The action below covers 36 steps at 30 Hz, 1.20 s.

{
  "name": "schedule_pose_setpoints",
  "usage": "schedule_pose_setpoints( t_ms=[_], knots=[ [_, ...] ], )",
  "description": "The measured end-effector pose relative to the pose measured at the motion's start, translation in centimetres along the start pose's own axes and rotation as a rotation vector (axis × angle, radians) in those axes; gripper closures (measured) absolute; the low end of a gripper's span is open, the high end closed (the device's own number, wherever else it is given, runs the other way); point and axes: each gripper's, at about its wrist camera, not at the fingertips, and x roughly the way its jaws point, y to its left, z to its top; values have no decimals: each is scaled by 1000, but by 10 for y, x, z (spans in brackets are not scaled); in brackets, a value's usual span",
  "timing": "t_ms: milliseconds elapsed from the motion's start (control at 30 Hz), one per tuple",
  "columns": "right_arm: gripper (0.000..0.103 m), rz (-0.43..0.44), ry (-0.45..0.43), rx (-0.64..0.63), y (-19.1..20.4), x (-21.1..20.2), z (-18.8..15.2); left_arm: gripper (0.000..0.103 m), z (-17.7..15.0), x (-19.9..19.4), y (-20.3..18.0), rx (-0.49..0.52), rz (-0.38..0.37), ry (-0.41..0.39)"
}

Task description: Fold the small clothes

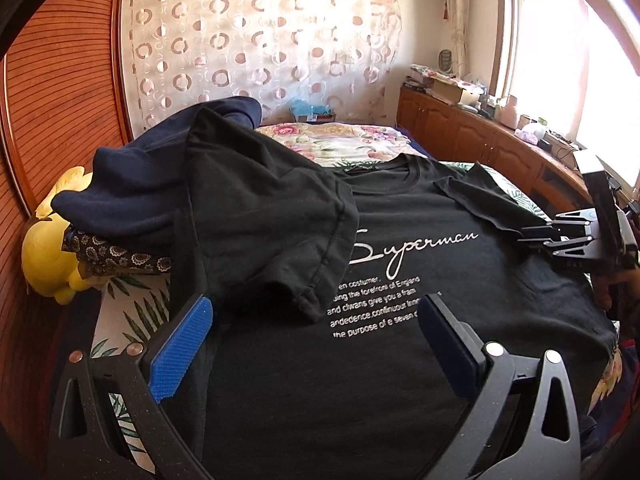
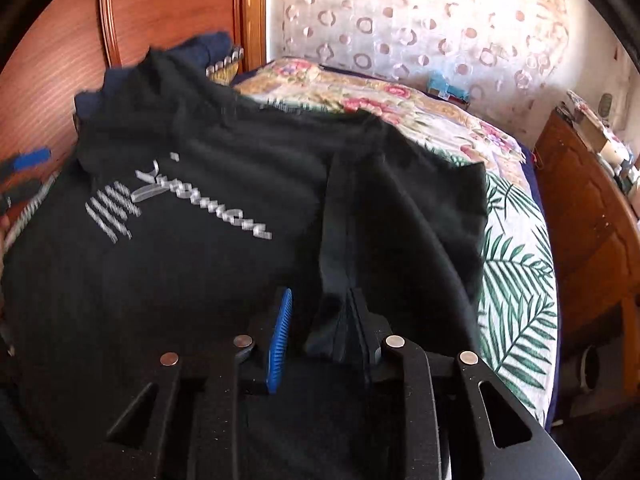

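Note:
A black T-shirt [image 1: 384,248] with white "Superman" lettering lies front up on the bed. Its left sleeve [image 1: 280,216] is folded in over the chest. My left gripper [image 1: 316,308] is open, its blue-padded fingers [image 1: 188,344] hovering wide apart over the shirt's lower half, holding nothing. My right gripper [image 2: 320,300] is shut on the shirt's right sleeve [image 2: 340,220], which rises in a bunched ridge from the fingers. It also shows in the left wrist view [image 1: 560,236] at the shirt's right edge.
A leaf-and-flower bedsheet [image 2: 516,264] covers the bed. A pile of dark navy clothes [image 1: 160,168] and a yellow plush toy [image 1: 48,256] lie at the left. A wooden wardrobe [image 1: 60,80] stands left, and a cluttered wooden cabinet [image 1: 460,120] runs along the right under the window.

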Motion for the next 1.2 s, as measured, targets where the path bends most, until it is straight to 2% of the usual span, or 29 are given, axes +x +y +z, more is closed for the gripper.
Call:
schedule_pose_setpoints(
  t_ms=[133, 267, 500, 600, 667, 733, 800, 867, 967, 1133, 1200],
  knots=[
    [99, 1, -4, -7, 4, 5, 1, 0, -2, 5, 3, 6, -6, 22],
    [100, 53, -41, 13, 3, -2, 2, 4, -4, 11, 4, 7, -22, 47],
    [100, 70, -94, 39, -2, -13, -4, 11, -8, 24, 1, 18, -20, 84],
    [100, 43, -99, 49, -7, -16, -10, 25, -7, 29, -1, 28, -30, 105],
    [100, 29, -93, 61, -12, -15, -14, 42, -7, 35, -2, 33, -52, 129],
    [100, -2, -87, 67, -16, -15, -19, 52, -6, 41, -2, 33, -55, 147],
    [100, -51, -89, 66, -22, -16, -23, 55, -5, 48, -4, 41, -42, 165],
    [100, -39, -81, 90, -28, -15, -27, 58, -3, 56, -5, 52, -24, 184],
    [100, -67, -64, 91, -32, -14, -35, 58, -1, 65, -5, 51, -3, 203],
    [100, -89, -57, 84, -34, -11, -40, 58, 1, 67, -6, 48, 13, 197],
    [100, -75, -58, 101, -36, -12, -39, 70, -1, 66, -8, 56, 7, 193]
  ],
)
